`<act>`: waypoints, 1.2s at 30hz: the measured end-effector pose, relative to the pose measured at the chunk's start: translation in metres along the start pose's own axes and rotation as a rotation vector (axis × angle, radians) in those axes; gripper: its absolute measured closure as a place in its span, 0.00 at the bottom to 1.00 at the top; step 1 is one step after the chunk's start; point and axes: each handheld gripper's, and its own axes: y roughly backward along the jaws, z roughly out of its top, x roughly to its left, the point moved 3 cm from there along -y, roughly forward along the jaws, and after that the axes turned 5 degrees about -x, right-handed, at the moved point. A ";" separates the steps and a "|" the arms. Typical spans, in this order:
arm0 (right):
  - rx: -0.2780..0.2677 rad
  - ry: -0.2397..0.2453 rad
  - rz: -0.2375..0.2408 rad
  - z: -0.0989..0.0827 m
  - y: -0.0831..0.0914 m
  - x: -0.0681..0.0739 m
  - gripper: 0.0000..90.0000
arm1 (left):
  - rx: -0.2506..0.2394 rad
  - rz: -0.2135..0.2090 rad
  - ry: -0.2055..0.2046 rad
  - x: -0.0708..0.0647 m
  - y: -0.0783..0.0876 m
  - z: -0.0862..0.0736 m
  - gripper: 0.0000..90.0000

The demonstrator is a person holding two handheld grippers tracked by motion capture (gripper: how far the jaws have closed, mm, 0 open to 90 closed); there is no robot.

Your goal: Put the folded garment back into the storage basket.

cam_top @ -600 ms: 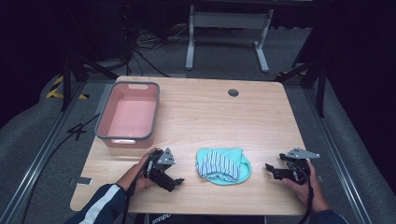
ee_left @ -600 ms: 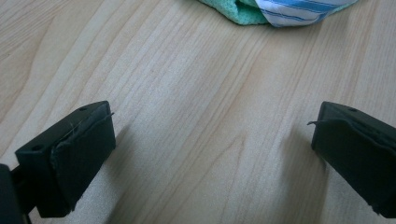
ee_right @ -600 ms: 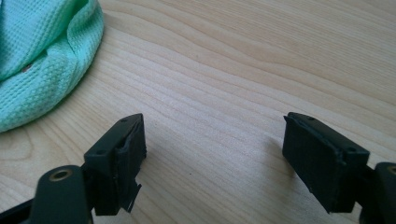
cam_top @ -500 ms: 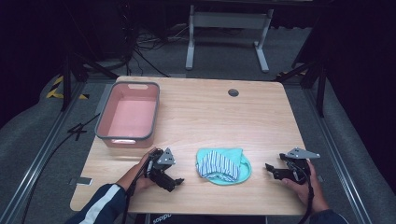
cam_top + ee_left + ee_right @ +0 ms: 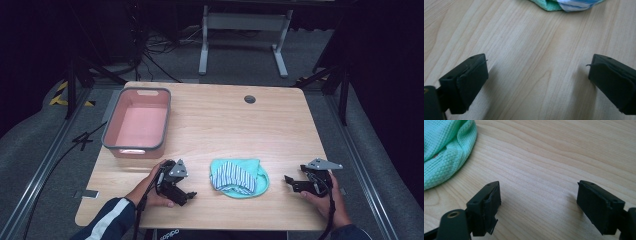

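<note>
A crumpled pile of cloth [image 5: 239, 177] lies near the table's front edge: a mint-green waffle towel with a blue-and-white striped piece on top. My left gripper [image 5: 189, 194] rests on the table to the left of it, open, with bare wood between its jaws [image 5: 536, 77]. The cloth's [image 5: 566, 4] edge shows at the top of the left gripper view. My right gripper [image 5: 289, 182] rests to the right of the pile, also open and empty [image 5: 537, 202]. The green towel [image 5: 445, 147] fills the upper left corner of the right gripper view.
A pink bin [image 5: 111, 131] with a grey rim stands empty at the table's left side, behind the left hand. A round cable hole [image 5: 249, 99] sits near the far edge. A cable trails from each gripper off the front.
</note>
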 end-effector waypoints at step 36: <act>0.059 0.118 0.127 0.049 -0.050 0.090 0.35 | -0.043 0.085 0.146 0.018 -0.059 0.064 0.21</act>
